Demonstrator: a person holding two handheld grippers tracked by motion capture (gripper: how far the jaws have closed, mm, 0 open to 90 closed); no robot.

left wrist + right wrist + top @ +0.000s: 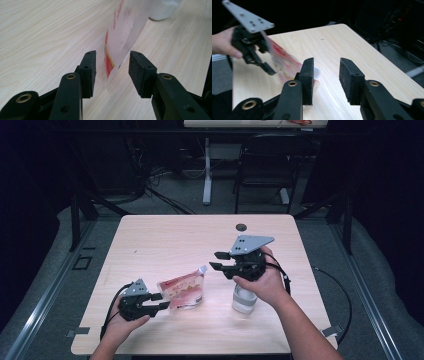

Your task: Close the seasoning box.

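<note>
A red and white spouted pouch (181, 291) lies at the front left of the wooden table (165, 240). My left gripper (161, 301) reaches in from the left, and its jaws straddle the pouch's near end. In the left gripper view the pouch's edge (122, 37) stands between the two pads (90, 71), with a gap on each side, so this gripper (111, 72) is open. My right gripper (218, 261) hovers above the table right of the pouch, pointing left, open and empty. In the right gripper view its jaws (325, 72) frame bare wood, with the pouch (284, 62) and the left gripper (265, 67) beyond.
A white, squat container (244, 301) stands under my right hand, also at the far edge of the left gripper view (162, 10). A cable hole (241, 226) sits near the table's back edge. Behind the table stand a chair (265, 165) and a desk leg (207, 170).
</note>
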